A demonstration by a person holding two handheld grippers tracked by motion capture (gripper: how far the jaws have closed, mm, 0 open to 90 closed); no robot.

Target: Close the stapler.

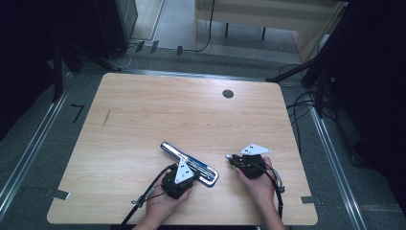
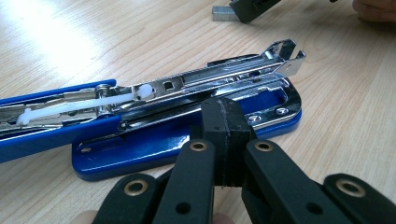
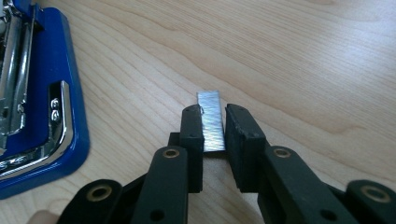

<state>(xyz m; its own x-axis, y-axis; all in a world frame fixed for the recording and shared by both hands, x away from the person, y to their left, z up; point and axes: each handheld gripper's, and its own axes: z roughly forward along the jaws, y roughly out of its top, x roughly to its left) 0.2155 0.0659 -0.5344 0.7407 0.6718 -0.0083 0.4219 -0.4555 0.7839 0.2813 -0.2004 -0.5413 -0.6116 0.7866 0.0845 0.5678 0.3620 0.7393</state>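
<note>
My left claw (image 2: 223, 122) closed tight, tips against opened blue stapler (image 2: 154, 112) lying mid-desk (image 1: 143, 110). My right claw (image 3: 215, 128) clamped on staple strip (image 3: 211, 120), low over desk, just right of stapler.

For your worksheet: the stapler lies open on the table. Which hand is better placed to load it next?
Probably the right: the right gripper grips the strip of staples beside the open stapler. The left gripper is shut at the stapler's base.
</note>
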